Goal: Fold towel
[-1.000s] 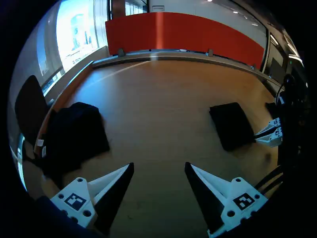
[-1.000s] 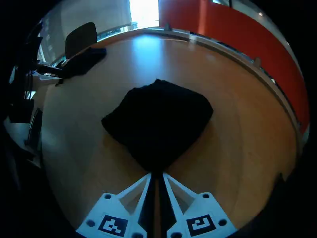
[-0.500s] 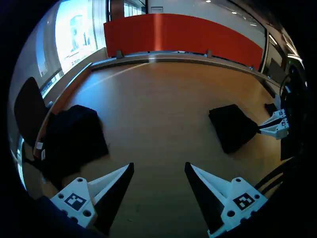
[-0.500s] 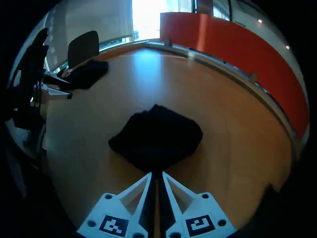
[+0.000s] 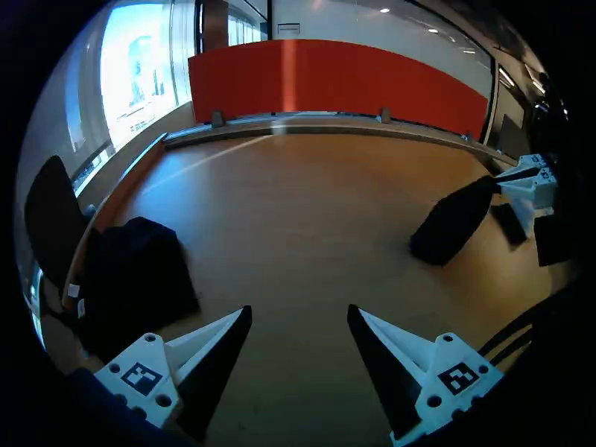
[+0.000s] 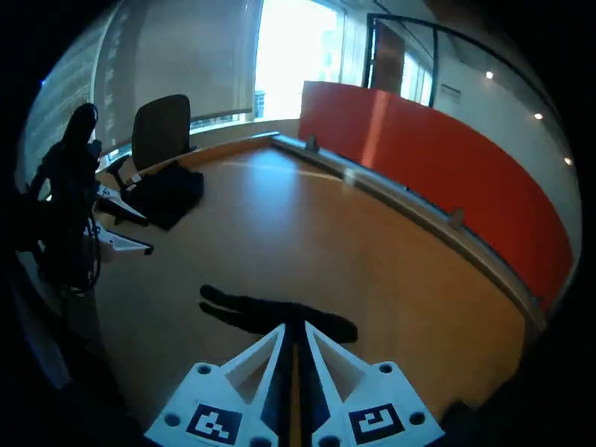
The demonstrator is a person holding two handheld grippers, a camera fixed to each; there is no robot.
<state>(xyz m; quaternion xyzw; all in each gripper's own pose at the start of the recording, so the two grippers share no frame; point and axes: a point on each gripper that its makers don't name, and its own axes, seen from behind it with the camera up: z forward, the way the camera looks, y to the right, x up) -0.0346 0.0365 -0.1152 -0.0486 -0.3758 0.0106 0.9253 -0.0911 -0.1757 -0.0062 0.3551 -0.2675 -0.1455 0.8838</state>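
Observation:
My right gripper point(image 6: 296, 329) is shut on the near edge of the black towel point(image 6: 276, 313), which I see almost edge-on, stretching away to the left just above the wooden table point(image 6: 313, 231). In the left gripper view that same towel point(image 5: 453, 220) hangs slanted down from the right gripper point(image 5: 498, 180), its lower end on or near the table point(image 5: 298, 216). Low over the near side of the table, my left gripper point(image 5: 298, 313) stands open with nothing between its fingers. The left gripper point(image 6: 141, 235) also appears far left in the right gripper view, held by a dark-sleeved arm point(image 6: 71, 201).
A pile of dark cloth point(image 5: 134, 272) lies at the table's left edge, also visible as the pile point(image 6: 167, 194) in front of a black chair point(image 6: 160, 130). A red partition point(image 5: 335, 74) runs along the far side. Bright windows point(image 6: 298, 52) stand behind.
The right gripper has risen with the towel's edge in it, so the towel went from lying flat to hanging slanted. The left gripper has barely shifted and stays open.

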